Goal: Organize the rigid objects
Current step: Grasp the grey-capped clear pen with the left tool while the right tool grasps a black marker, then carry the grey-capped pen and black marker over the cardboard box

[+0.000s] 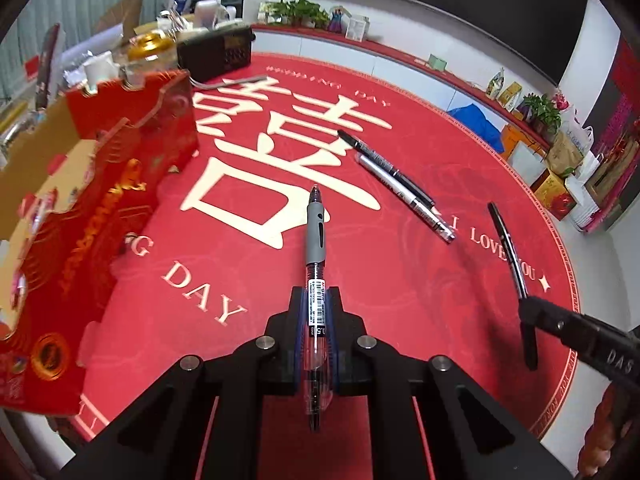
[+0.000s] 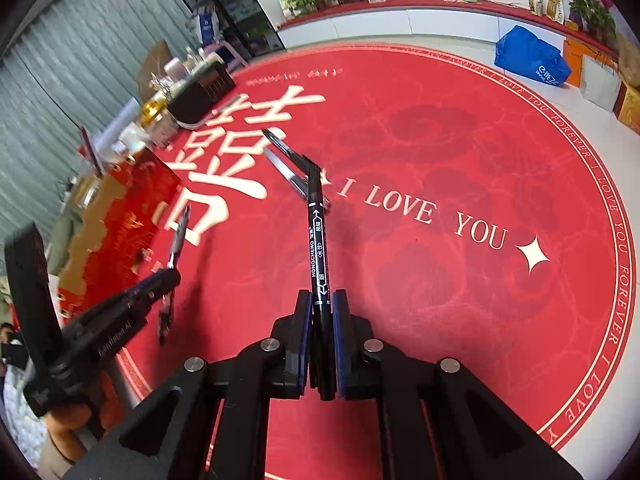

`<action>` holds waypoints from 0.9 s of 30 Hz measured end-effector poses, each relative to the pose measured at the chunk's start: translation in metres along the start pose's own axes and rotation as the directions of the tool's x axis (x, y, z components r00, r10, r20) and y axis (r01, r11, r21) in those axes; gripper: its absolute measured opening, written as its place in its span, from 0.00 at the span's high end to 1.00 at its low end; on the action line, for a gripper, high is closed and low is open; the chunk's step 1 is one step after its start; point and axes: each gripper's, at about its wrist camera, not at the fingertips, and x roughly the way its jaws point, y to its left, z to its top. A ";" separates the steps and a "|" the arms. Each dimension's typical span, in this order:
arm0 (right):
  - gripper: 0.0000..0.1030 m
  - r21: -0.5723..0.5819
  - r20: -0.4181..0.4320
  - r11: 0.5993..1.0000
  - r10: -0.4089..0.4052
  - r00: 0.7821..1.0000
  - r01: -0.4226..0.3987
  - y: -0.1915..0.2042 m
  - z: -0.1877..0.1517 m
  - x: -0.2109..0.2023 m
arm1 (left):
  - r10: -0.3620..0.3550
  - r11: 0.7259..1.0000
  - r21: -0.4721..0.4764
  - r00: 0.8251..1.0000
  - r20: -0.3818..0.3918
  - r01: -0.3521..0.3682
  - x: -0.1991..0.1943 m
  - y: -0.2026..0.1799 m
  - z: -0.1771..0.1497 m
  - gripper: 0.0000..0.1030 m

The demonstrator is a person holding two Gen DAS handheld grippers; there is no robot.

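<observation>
We hold 2 pens at once. Our left gripper (image 1: pixel 317 304) is closed on a grey-grip gel pen (image 1: pixel 315 248), and our right gripper (image 2: pixel 322 312) is closed on a black marker (image 2: pixel 317 240); both pens are lifted above the red surface (image 1: pixel 400 300). 2 more pens (image 1: pixel 396 184) lie side by side, touching, on the surface, well apart from the red box (image 1: pixel 100 216). So we judge the task is about half done: 2 pens in hand, 2 left. The left view shows the open box interior, perhaps with something inside, but it is blurred. The right view shows only its outer wall (image 2: pixel 120 220), but reads the marker's label clearly.
</observation>
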 end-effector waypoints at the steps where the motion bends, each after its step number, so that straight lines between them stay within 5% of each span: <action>1: 0.89 -0.002 0.009 1.000 0.006 1.000 -0.006 0.003 0.000 -0.003 | 0.006 1.000 0.006 1.000 0.015 -0.006 -0.006 -0.001 -0.001 0.90; 13: 0.89 -0.081 0.089 0.996 0.036 0.995 -0.028 0.046 0.003 -0.029 | 0.087 0.996 -0.003 0.978 0.191 -0.088 -0.073 0.010 0.006 0.90; 27: 0.89 -0.374 0.104 0.922 0.153 0.983 -0.104 0.173 0.016 -0.032 | 0.213 0.974 -0.141 0.931 0.297 -0.178 -0.124 0.070 0.006 0.90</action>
